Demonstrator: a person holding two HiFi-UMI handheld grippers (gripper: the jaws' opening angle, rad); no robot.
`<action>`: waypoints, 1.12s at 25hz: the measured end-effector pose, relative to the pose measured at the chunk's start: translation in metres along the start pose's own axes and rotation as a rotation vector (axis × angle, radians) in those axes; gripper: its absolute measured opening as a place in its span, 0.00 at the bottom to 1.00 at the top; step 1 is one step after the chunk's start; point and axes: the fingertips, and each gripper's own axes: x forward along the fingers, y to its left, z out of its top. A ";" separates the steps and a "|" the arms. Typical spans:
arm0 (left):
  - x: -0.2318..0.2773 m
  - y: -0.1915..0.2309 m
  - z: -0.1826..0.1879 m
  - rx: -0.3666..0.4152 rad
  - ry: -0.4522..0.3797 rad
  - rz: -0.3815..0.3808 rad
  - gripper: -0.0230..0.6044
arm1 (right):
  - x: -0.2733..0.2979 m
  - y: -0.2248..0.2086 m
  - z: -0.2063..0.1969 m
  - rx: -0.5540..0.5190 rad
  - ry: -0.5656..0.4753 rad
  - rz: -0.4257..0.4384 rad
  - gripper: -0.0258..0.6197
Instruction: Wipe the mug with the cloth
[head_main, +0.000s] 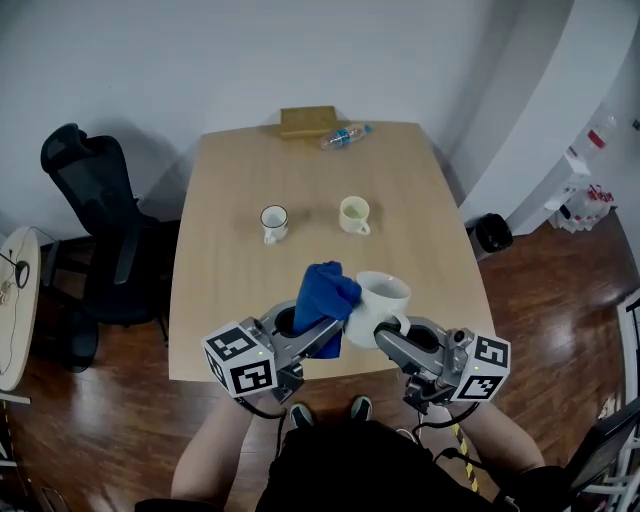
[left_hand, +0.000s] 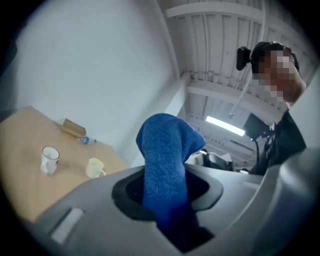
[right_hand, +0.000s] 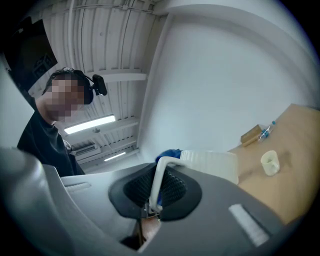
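Observation:
Above the near edge of the wooden table (head_main: 220, 290), my left gripper (head_main: 312, 335) is shut on a blue cloth (head_main: 325, 293). The cloth bunches upward out of the jaws and rests against the left side of a white mug (head_main: 382, 300). My right gripper (head_main: 392, 338) is shut on that mug's handle and holds it off the table. The left gripper view has the blue cloth (left_hand: 167, 160) standing up between the pads. In the right gripper view the thin white handle (right_hand: 156, 182) is pinched between the pads, with the mug body (right_hand: 212, 162) beyond it.
A white mug with a dark rim (head_main: 274, 222) and a pale yellow mug (head_main: 354, 214) stand at mid-table. A wooden box (head_main: 308, 121) and a water bottle (head_main: 345, 135) lie at the far edge. A black office chair (head_main: 95, 230) stands left of the table and a black bin (head_main: 492, 232) to its right.

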 end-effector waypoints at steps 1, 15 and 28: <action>-0.002 0.004 -0.003 -0.024 0.016 -0.010 0.25 | -0.001 0.007 0.000 -0.002 0.008 0.031 0.06; -0.041 -0.096 0.038 -0.630 -0.426 -0.976 0.26 | -0.018 0.149 0.071 0.307 -0.185 0.711 0.05; -0.041 -0.020 0.047 -0.318 -0.429 -0.205 0.26 | -0.007 0.072 0.068 0.279 -0.272 0.358 0.05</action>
